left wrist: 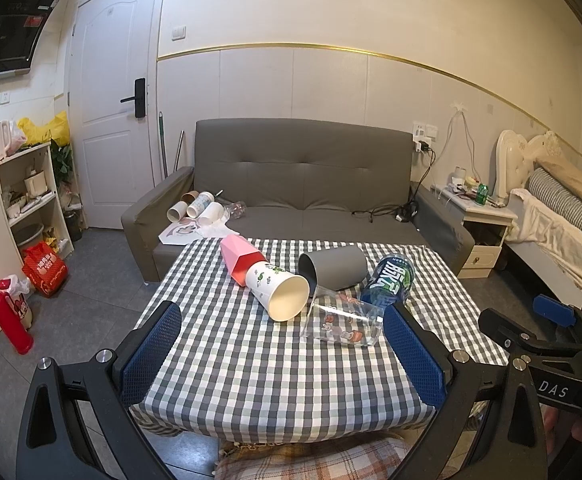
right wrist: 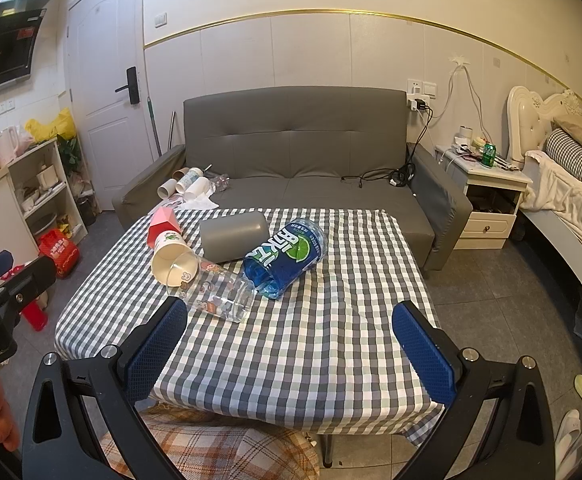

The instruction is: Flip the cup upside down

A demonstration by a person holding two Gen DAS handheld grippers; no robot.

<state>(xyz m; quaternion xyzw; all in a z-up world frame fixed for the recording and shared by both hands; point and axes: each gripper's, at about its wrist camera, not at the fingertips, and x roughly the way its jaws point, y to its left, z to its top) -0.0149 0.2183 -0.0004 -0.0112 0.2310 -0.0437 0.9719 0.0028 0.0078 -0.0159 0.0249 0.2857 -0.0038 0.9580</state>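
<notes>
Five cups are lying tipped over in a clump toward the far side of the table (left wrist: 251, 380): pink cup (left wrist: 238, 258), paper cup (left wrist: 279, 290), grey cup (left wrist: 335, 266), clear glass (left wrist: 345, 322), blue cup (right wrist: 287, 256). Left claw (left wrist: 283, 354) and right claw (right wrist: 291, 346) are both hovering wide apart over the near edge, holding nothing
</notes>
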